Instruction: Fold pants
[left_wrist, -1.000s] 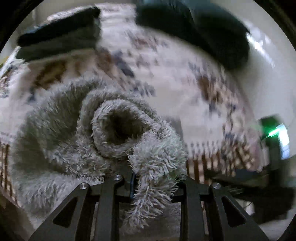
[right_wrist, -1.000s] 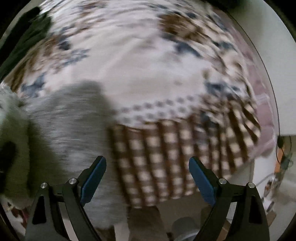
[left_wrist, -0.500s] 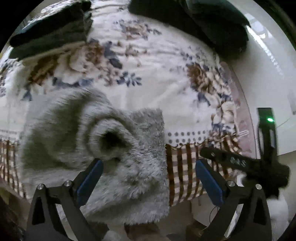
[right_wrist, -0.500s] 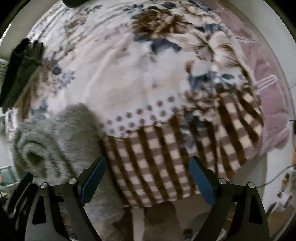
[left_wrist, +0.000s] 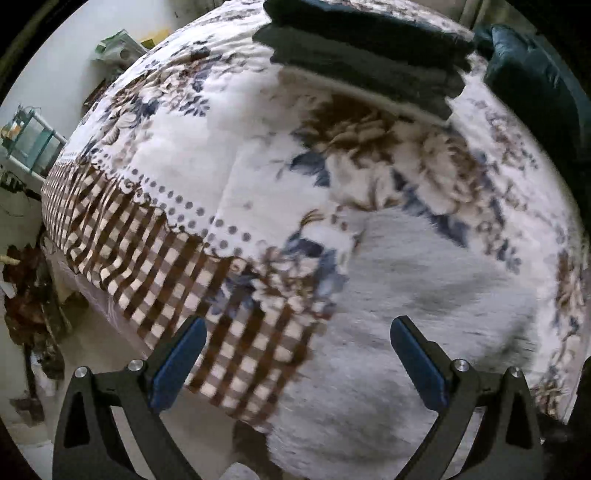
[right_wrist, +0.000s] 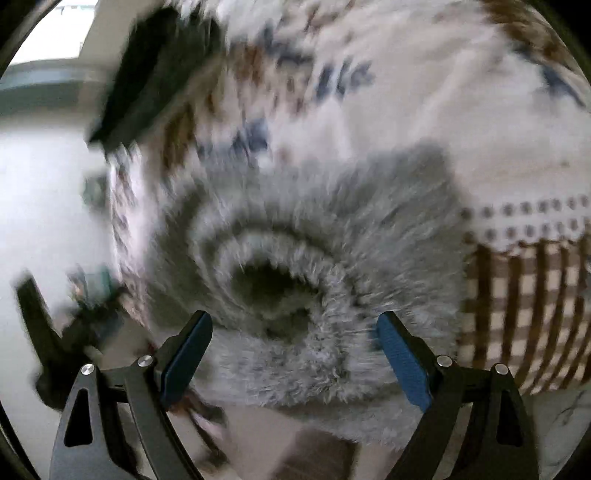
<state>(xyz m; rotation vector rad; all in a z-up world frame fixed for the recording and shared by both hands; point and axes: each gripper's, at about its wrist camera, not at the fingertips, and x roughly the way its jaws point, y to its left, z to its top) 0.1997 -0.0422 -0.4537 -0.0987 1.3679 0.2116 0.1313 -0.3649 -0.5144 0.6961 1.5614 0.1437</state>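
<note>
Fuzzy grey pants on floral bedspread, both hand-held grippers agape

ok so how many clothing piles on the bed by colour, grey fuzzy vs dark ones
grey fuzzy pants: 1
dark folded stack: 1
dark heap at the far corner: 1
total: 3

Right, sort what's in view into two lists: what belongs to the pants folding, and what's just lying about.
Part of the job:
- grey fuzzy pants, bunched at the bed's edge
- left gripper, open
- right gripper, open, facing the pants

Just lying about:
- floral bedspread underneath
- stack of dark folded clothes at the far side
- dark cushion
</note>
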